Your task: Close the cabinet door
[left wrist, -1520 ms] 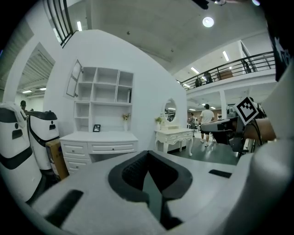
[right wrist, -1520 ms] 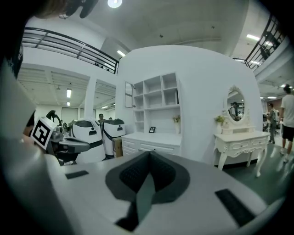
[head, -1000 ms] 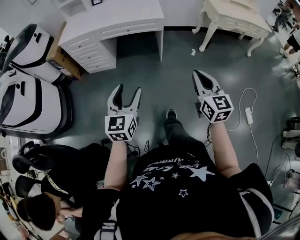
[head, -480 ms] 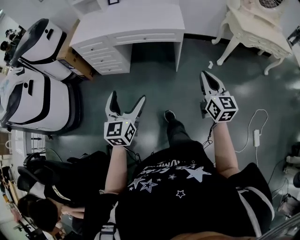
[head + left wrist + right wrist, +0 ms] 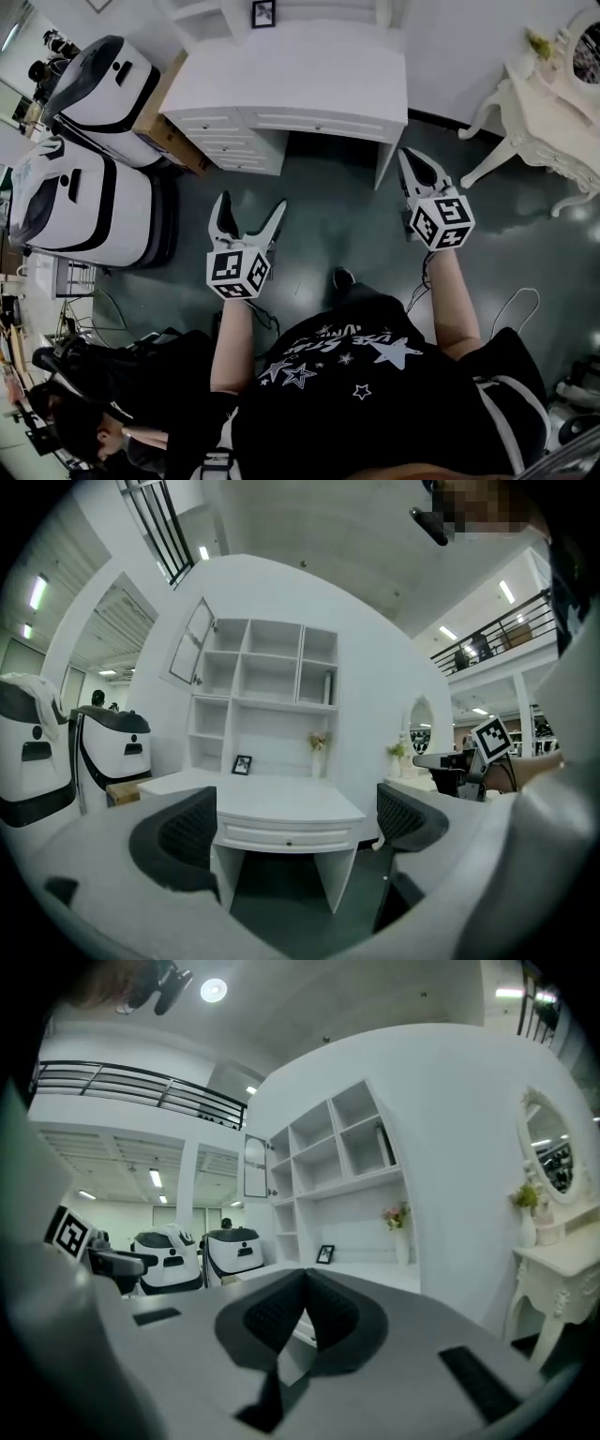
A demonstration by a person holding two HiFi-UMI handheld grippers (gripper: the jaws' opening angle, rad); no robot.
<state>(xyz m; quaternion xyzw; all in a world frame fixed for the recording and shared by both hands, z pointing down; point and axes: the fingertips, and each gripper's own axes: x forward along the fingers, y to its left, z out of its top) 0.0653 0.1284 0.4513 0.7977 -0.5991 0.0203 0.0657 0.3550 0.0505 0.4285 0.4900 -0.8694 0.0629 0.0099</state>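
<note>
We're facing white desk (image 5: 309,75) on dark floor (image 5: 328,225), cabinet door (image 5: 190,644) hanging open; left gripper (image 5: 250,202) just opening wide, empty; right gripper (image 5: 406,155) closed, empty.

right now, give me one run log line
left gripper: jaws just been opening, empty | right gripper: shut, empty | cabinet door: open, untouched

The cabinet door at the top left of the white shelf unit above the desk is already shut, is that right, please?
Not quite. The cabinet door at the top left of the white shelf unit above the desk is not shut. It stands swung open, angled out from the unit. The left gripper view shows it.
</note>
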